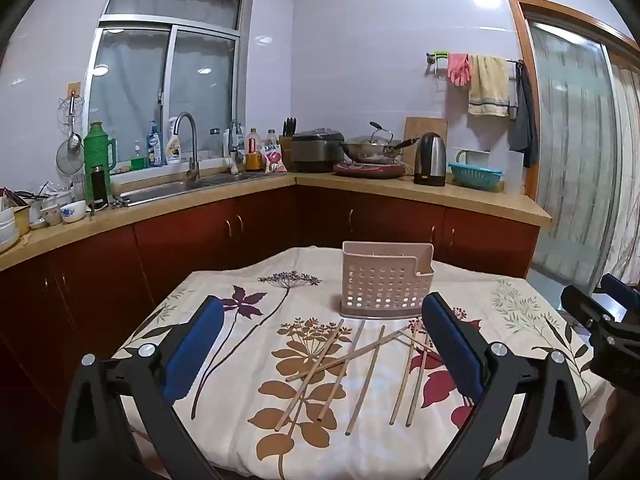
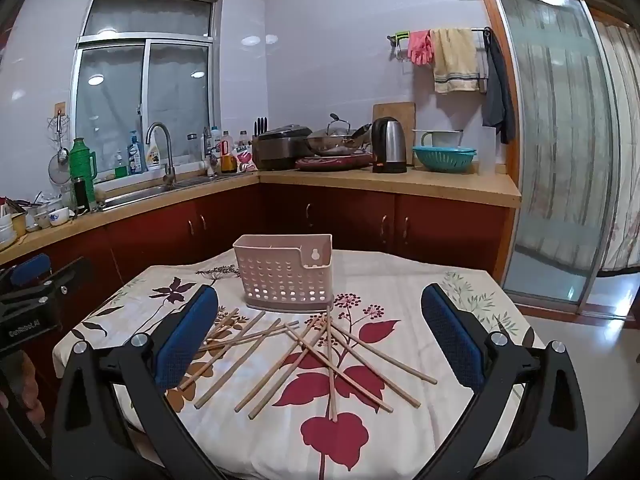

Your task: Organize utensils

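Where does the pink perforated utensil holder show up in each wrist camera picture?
Left wrist view: utensil holder stands right of centre on the floral tablecloth, behind the chopsticks.
Right wrist view: utensil holder stands left of centre, behind the chopsticks.
Shared landmark: kettle.

Only one readable text is showing: white lettering on the black body of the left tongs (image 2: 24, 312), at the left edge of the right wrist view, reading roughly "GenRobot.AI". Labels on the bottles (image 2: 154, 156) by the sink and on the red-and-white packet (image 2: 245, 159) are coming out too small and blurred to read.
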`<state>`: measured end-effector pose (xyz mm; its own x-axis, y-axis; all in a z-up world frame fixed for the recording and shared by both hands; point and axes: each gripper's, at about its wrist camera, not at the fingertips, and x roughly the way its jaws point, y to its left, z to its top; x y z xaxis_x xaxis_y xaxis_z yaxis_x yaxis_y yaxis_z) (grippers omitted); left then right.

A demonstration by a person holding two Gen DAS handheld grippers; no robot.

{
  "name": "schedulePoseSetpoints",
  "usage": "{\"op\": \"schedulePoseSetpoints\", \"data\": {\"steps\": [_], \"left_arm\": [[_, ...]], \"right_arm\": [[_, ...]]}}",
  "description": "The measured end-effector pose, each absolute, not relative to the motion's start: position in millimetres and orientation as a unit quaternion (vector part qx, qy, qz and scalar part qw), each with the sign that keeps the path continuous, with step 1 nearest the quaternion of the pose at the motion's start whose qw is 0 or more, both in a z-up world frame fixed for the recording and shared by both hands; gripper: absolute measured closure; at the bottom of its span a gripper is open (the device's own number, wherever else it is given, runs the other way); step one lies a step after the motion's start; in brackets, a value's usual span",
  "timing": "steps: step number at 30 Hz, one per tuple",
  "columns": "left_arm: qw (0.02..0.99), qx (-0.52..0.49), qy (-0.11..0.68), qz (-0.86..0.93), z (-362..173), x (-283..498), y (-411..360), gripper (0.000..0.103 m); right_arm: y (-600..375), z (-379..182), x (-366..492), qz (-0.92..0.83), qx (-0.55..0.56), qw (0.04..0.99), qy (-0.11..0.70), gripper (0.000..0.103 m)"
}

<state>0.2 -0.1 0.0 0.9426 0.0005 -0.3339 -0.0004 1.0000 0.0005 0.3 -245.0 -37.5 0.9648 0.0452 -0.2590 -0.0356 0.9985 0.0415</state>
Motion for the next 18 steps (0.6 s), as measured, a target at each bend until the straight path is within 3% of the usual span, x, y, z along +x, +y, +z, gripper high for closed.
{"op": "schedulePoseSetpoints", "data": {"steps": [18], "left_arm": [[0.987, 0.005, 0.160, 0.010, 0.9, -5.2, 0.6, 0.006]], "right_arm": [[-240.0, -29.5, -5.0, 0.021, 0.012, 0.991, 0.128, 0.004]]}}
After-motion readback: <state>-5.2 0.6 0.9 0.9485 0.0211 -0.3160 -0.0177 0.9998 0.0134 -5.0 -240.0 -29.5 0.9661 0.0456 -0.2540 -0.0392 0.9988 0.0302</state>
